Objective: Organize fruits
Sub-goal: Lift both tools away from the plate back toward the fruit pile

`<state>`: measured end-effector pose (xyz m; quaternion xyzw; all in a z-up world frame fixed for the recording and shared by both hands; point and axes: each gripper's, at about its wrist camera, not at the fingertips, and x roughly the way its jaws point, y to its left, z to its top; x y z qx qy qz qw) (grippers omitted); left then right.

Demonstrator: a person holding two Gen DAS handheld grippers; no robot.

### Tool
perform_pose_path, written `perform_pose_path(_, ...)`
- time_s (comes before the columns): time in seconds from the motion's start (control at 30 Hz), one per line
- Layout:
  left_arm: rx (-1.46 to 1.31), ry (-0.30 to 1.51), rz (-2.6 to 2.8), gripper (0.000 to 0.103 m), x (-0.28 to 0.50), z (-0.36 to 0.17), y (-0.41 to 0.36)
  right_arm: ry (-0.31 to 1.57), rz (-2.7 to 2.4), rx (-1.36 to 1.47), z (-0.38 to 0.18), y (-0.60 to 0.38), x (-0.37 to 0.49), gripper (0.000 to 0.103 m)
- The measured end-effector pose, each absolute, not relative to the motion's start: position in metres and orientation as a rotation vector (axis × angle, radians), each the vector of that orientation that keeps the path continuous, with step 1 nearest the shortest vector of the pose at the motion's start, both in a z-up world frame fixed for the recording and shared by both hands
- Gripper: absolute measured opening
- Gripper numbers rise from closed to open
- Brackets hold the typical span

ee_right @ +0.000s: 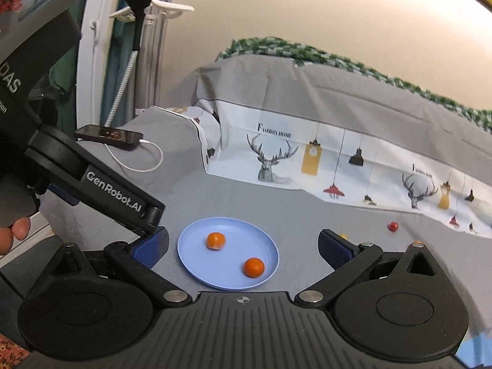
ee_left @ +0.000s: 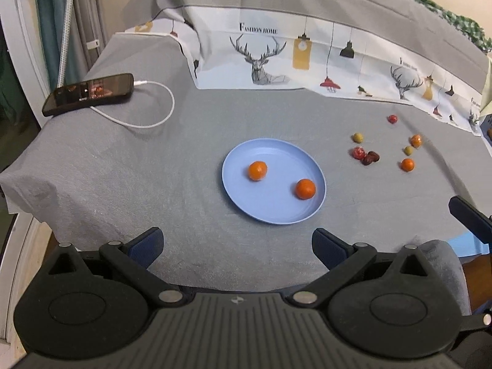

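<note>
A light blue plate (ee_left: 246,203) lies mid-table on the grey cloth with two small oranges (ee_left: 257,170) (ee_left: 305,188) on it. To its right, loose fruit is scattered: two more oranges (ee_left: 407,164) (ee_left: 416,140), red fruits (ee_left: 358,153) (ee_left: 392,119), dark ones (ee_left: 370,157) and olive-green ones (ee_left: 357,137). My left gripper (ee_left: 236,246) hovers near the table's front edge, open and empty. My right gripper (ee_right: 243,246) is also open and empty, with the plate (ee_right: 196,264) and its oranges (ee_right: 216,241) (ee_right: 254,267) ahead between the fingers. The left gripper's body (ee_right: 101,184) crosses the right wrist view.
A black phone (ee_left: 89,93) on a white charging cable (ee_left: 153,117) lies at the table's far left. A printed deer-pattern cloth (ee_left: 276,58) drapes along the back. The table edge drops off at the left. A person's fingers (ee_right: 12,233) show at the left edge.
</note>
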<state>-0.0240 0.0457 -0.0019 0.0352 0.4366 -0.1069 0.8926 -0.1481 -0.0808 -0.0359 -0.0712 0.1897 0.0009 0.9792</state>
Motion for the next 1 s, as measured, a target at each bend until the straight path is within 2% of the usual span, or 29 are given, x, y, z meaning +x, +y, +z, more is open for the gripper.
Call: perform_pose_path(1.0,0.106,0.899,-0.199,0.103,-0.013,0.002,0.033,0.414,-0.097,-0.035,-0.049,-0.108,-0.144,0.102)
